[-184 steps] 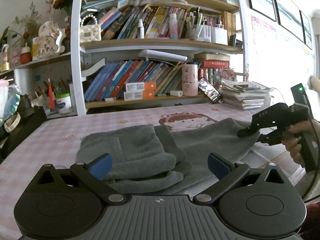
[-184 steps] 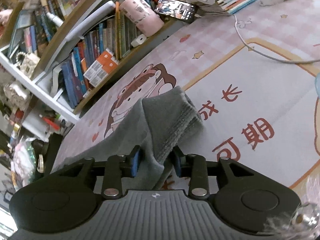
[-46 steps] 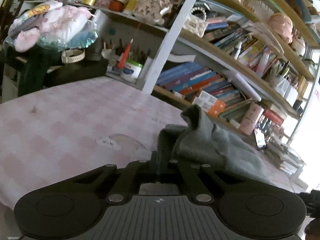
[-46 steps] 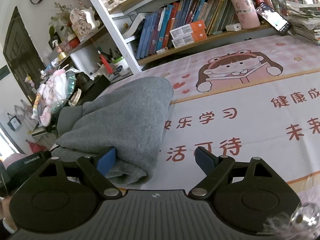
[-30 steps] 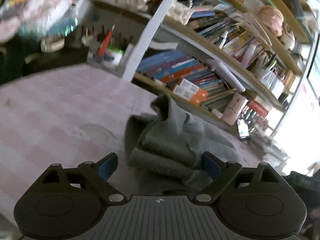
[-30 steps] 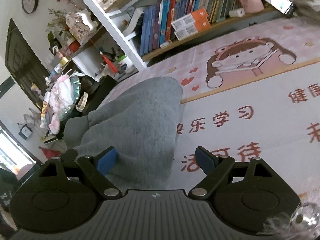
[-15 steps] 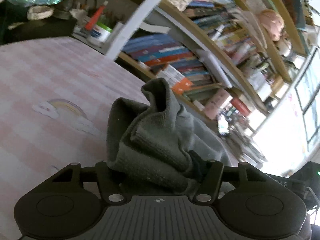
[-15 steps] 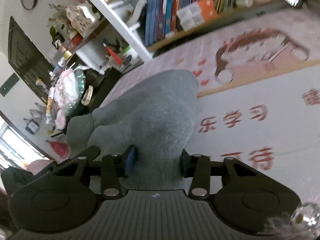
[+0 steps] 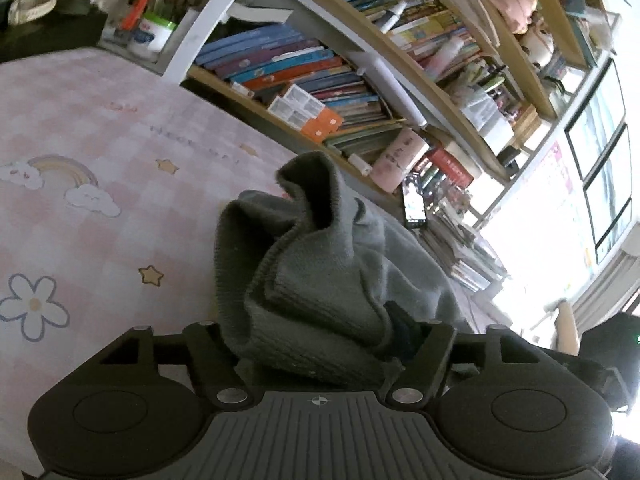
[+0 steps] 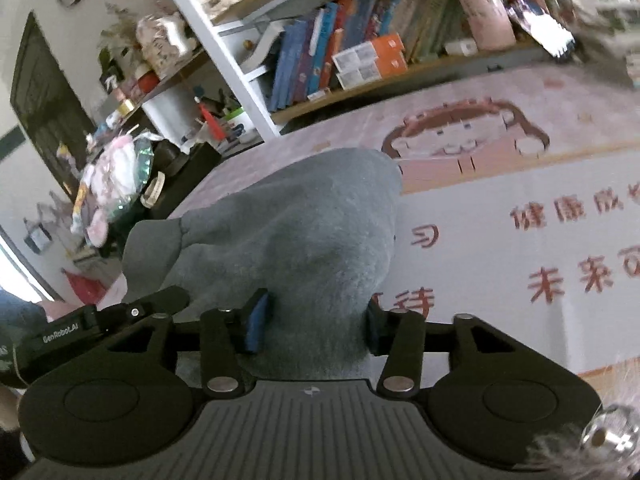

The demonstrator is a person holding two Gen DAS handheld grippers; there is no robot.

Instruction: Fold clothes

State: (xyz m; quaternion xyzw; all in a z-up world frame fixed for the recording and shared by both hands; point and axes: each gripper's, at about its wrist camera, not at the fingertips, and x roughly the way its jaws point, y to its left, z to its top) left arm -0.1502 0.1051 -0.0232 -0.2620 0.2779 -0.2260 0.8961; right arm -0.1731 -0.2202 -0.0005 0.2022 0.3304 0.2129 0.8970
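A grey knitted garment (image 9: pixel 320 272) lies bunched on the pink checked table mat (image 9: pixel 100 240). My left gripper (image 9: pixel 320 336) has a thick folded wad of it between its fingers, and cloth covers the pads. The jaws are opening slightly, still against the wad. In the right wrist view the same garment (image 10: pixel 296 240) rises as a rounded hump. My right gripper (image 10: pixel 316 328) presses its blue pads (image 10: pixel 256 324) on both sides of that hump while its jaws also ease open. The left gripper's black body (image 10: pixel 100 328) shows at the lower left of that view.
A loaded bookshelf (image 9: pixel 320 80) runs along the table's far edge, with a pink cup (image 9: pixel 396 160), a phone (image 9: pixel 414 206) and a stack of papers (image 9: pixel 468 256). A pot of pens (image 10: pixel 224 120) and bagged items (image 10: pixel 116 176) stand at the left end. A cartoon print (image 10: pixel 464 132) and red characters mark the mat.
A second ago both grippers stood open around the garment. Both then closed on it, and the cloth now bunches higher between the fingers. The left view has swung toward the shelf.
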